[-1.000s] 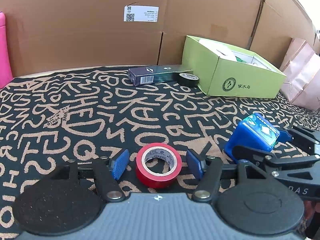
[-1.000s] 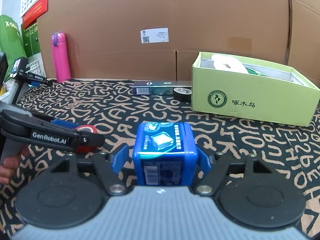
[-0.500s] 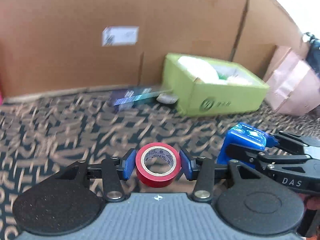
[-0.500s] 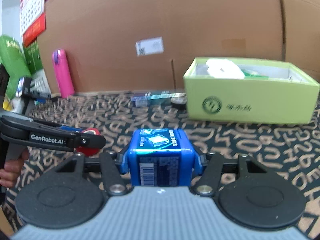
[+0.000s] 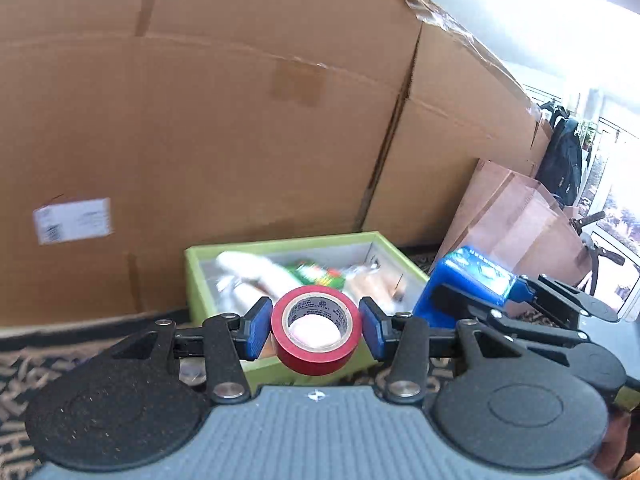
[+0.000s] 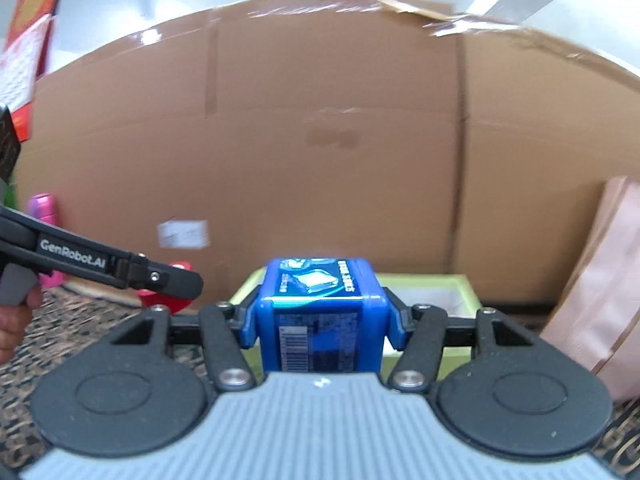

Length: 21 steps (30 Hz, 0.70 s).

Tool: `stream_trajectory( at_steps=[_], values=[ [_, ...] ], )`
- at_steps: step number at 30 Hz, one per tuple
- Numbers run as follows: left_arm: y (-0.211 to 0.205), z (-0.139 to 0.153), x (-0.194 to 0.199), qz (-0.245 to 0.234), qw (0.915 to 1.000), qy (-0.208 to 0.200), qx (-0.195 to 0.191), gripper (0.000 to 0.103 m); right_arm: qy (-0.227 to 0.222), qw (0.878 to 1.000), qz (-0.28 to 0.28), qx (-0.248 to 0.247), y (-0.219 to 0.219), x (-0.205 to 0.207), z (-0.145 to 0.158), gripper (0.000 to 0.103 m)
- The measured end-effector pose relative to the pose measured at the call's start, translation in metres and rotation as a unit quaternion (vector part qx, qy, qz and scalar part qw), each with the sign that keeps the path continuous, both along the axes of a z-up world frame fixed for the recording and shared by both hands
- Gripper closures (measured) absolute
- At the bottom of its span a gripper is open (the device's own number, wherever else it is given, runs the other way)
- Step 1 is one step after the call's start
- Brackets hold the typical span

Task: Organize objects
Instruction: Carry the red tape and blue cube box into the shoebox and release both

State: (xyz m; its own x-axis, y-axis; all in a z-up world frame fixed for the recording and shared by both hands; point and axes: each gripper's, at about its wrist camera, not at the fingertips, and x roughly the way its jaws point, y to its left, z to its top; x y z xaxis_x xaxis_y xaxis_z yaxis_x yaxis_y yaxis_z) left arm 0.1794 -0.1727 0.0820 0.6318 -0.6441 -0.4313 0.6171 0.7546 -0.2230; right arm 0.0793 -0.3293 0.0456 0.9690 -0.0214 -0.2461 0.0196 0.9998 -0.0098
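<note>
My left gripper point(image 5: 316, 328) is shut on a red tape roll point(image 5: 316, 330), held in the air at the near edge of the open green box point(image 5: 280, 245). The box holds white and green packets. My right gripper point(image 6: 322, 320) is shut on a blue box point(image 6: 322, 320) with a barcode facing me, held up just short of the green box point(image 6: 424, 280). In the left wrist view the blue box point(image 5: 464, 284) and the right gripper sit at the right. In the right wrist view the left gripper point(image 6: 160, 280) reaches in from the left, its red tape roll point(image 6: 168, 302) partly hidden.
Tall cardboard boxes point(image 5: 240, 140) form a wall behind the green box. Pink paper bags point(image 5: 520, 232) stand to its right. A pink bottle point(image 6: 44, 216) stands at the far left. A patterned black-and-tan cloth point(image 5: 24, 360) covers the table. A hand point(image 6: 12, 320) holds the left gripper.
Both grippers closed on their objects, the left on the red tape roll and the right on the blue box, then lifted them off the cloth and carried them toward the green box.
</note>
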Motion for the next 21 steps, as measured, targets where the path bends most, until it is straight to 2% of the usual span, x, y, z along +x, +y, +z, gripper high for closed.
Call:
stream_trajectory(
  at_steps=[3, 8, 13, 14, 15, 16, 17, 18, 19, 21],
  values=[
    [-0.035, -0.005, 0.017, 0.0, 0.9997, -0.018, 0.018, 0.053, -0.012, 1.0, -0.025, 0.006, -0.026, 0.023, -0.002, 0.045],
    [-0.076, -0.021, 0.053, -0.008, 0.9998, 0.014, 0.013, 0.053, 0.004, 0.998, -0.053, 0.028, -0.066, 0.066, -0.022, 0.045],
    [-0.098, -0.037, 0.067, -0.013, 0.9997, 0.006, 0.021, 0.053, 0.007, 0.998, -0.05, 0.027, -0.081, 0.09, -0.041, 0.045],
    [-0.1, -0.042, 0.068, -0.014, 0.9997, 0.003, 0.019, 0.051, 0.012, 0.999, -0.048, 0.023, -0.08, 0.095, -0.046, 0.045],
    [-0.099, -0.046, 0.068, -0.015, 0.9998, 0.0, 0.015, 0.035, 0.024, 0.998, -0.046, 0.019, -0.081, 0.102, -0.052, 0.045],
    [-0.098, -0.049, 0.069, -0.01, 0.9998, 0.001, 0.018, 0.019, 0.037, 0.998, -0.046, 0.015, -0.082, 0.108, -0.059, 0.041],
    [-0.095, -0.052, 0.067, 0.001, 0.9997, -0.003, 0.023, 0.018, 0.043, 0.998, -0.047, 0.013, -0.08, 0.109, -0.064, 0.035],
    [-0.092, -0.054, 0.064, 0.008, 0.9996, -0.013, 0.026, 0.017, 0.043, 0.998, -0.052, 0.011, -0.079, 0.109, -0.068, 0.02],
    [-0.088, -0.055, 0.061, 0.006, 0.9994, -0.02, 0.029, 0.017, 0.038, 0.998, -0.057, 0.007, -0.078, 0.107, -0.072, 0.01],
    [-0.08, -0.056, 0.057, 0.005, 0.9993, -0.023, 0.031, 0.017, 0.026, 0.998, -0.061, -0.002, -0.074, 0.1, -0.076, 0.001]
  ],
)
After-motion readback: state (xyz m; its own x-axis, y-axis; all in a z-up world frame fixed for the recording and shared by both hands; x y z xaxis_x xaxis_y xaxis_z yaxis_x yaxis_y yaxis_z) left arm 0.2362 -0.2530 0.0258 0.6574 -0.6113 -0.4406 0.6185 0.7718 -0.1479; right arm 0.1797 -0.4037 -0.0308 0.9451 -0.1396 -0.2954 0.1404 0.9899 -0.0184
